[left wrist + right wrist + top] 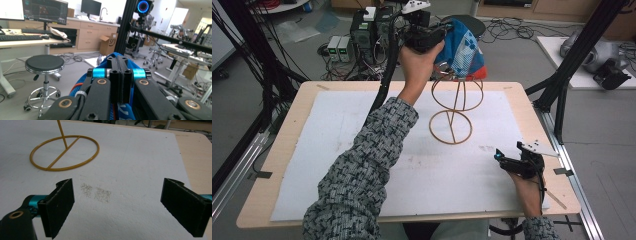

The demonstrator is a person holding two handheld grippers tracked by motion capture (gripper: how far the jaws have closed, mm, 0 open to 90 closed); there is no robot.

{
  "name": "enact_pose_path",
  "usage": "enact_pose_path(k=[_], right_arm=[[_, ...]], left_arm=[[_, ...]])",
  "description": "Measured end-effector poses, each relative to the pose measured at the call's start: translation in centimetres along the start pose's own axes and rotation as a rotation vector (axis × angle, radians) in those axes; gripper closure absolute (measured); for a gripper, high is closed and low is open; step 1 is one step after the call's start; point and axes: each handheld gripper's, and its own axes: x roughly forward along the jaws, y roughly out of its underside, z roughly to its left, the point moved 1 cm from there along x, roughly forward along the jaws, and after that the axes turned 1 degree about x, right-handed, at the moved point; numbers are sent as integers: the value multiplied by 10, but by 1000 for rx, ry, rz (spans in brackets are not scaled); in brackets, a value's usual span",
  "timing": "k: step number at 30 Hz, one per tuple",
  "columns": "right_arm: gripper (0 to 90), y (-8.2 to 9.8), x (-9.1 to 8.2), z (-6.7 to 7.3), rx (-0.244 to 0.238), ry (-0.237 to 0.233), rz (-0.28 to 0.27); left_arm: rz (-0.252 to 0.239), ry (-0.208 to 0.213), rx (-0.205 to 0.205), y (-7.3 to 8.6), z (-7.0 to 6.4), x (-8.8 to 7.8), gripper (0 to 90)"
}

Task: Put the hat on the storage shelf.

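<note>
A blue cap (463,48) with white print and a red brim hangs over the top of a yellow wire stand (452,112) at the back middle of the table. My left gripper (443,30) is raised above the stand and shut on the cap's blue fabric (126,112), which bulges around the closed jaws in the left gripper view. My right gripper (501,159) rests low near the table's right front, open and empty. In the right gripper view its jaws (117,205) stand wide apart over the white mat, with the stand's base ring (64,152) ahead to the left.
A white foam mat (337,150) covers most of the wooden table (287,125). Black frame posts (562,85) rise at the table's right and left. Cables and electronics boxes (362,35) lie on the floor behind. A round stool (44,63) stands beyond.
</note>
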Motion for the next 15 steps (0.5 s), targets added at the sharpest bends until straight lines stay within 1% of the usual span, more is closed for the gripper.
enact_pose_path(k=[4,6,9,13,15], right_arm=[[108,0,0,1,3,-2,4],[108,0,0,0,-2,0,2],[108,0,1,0,2,-2,6],[108,0,1,0,0,-2,6],[109,0,1,0,0,-3,5]], left_arm=[[23,5,4,7,0,1,892],[44,8,16,11,0,0,892],[55,19,23,16,-2,-1,892],[82,21,39,24,-3,-1,892],[87,25,41,27,-4,-2,892]])
